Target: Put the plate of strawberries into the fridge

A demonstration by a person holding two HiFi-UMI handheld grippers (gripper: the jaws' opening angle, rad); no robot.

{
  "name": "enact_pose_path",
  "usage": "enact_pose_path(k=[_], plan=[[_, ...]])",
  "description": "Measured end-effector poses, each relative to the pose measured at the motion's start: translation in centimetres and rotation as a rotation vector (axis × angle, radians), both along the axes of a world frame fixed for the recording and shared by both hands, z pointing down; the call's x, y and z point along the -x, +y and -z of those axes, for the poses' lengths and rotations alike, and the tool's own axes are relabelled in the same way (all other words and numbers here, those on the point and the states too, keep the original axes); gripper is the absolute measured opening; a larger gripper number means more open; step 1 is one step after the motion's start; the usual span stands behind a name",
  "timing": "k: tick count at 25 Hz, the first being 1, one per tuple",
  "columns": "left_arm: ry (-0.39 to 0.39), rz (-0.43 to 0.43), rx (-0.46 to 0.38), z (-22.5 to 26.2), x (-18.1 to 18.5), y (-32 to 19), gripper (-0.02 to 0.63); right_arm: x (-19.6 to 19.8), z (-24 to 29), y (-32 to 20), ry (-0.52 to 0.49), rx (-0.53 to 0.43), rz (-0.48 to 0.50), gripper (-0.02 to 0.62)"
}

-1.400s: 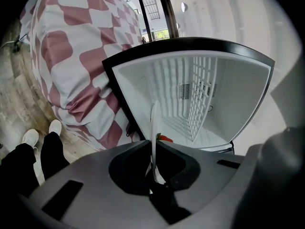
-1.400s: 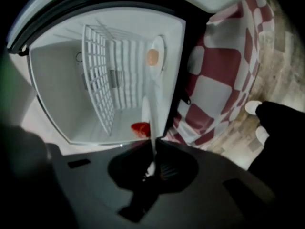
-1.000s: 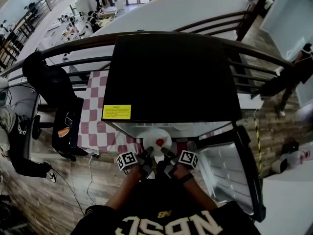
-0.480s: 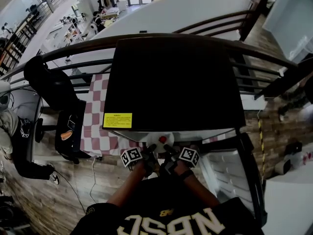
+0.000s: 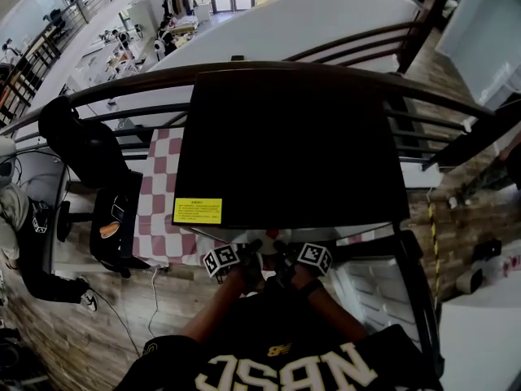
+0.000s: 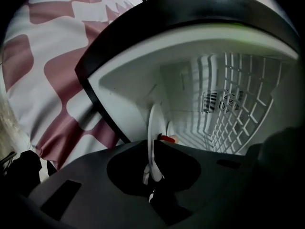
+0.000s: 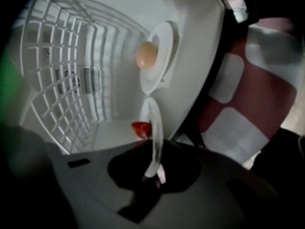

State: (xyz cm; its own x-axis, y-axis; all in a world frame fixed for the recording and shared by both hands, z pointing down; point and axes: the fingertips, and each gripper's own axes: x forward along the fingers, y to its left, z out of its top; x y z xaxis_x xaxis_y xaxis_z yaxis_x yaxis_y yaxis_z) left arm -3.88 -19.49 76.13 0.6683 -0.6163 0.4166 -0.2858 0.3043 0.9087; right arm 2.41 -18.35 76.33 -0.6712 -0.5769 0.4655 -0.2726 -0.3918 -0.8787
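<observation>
We hold the plate (image 6: 153, 125) by its rim from two sides: the left hand-held gripper (image 6: 153, 175) has its jaws clamped on one edge, and the right hand-held gripper (image 7: 153, 173) is clamped on the rim in the same way. A red strawberry (image 7: 140, 128) lies on the plate just beyond the jaws. The plate is in the open mouth of the fridge (image 5: 289, 137), its far part inside the white compartment, near a wire rack (image 6: 238, 109); whether it rests on anything we cannot tell. In the head view both grippers reach under the front edge of the fridge's black top. The door (image 5: 407, 292) stands open at the right. The fridge sits on a table (image 5: 155, 210) with a red-and-white checked cloth.
</observation>
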Motion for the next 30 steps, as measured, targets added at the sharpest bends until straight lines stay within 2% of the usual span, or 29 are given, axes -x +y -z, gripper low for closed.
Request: enact_pose_path(k=[6,9,12,16,21,24,30], plan=[[0.009,0.016,0.015,-0.37,0.00,-0.21,0.038,0.18,0.03,-0.05,0.016,0.007,0.040,0.041],[-0.027,-0.012,0.017,-0.53,-0.15,0.06,0.040,0.21,0.16,-0.07,0.030,-0.003,0.054,0.099],[-0.076,-0.042,0.010,-0.71,-0.14,0.26,0.040,0.32,0.18,0.07,0.027,-0.010,0.064,0.118],[-0.076,-0.043,0.014,-0.83,-0.06,0.43,0.045,0.60,0.31,0.07,0.035,-0.029,0.088,0.173],[-0.068,-0.054,0.014,-0.63,-0.27,0.56,0.160,0.60,0.46,-0.05,0.071,-0.062,0.129,0.252],[-0.067,-0.046,0.008,-0.52,-0.08,0.35,0.175,0.29,0.30,-0.19,0.113,-0.083,0.163,0.278],[-0.045,-0.018,0.008,-0.52,0.26,0.40,0.178,-0.26,0.31,-0.31,0.124,-0.082,0.135,0.288]])
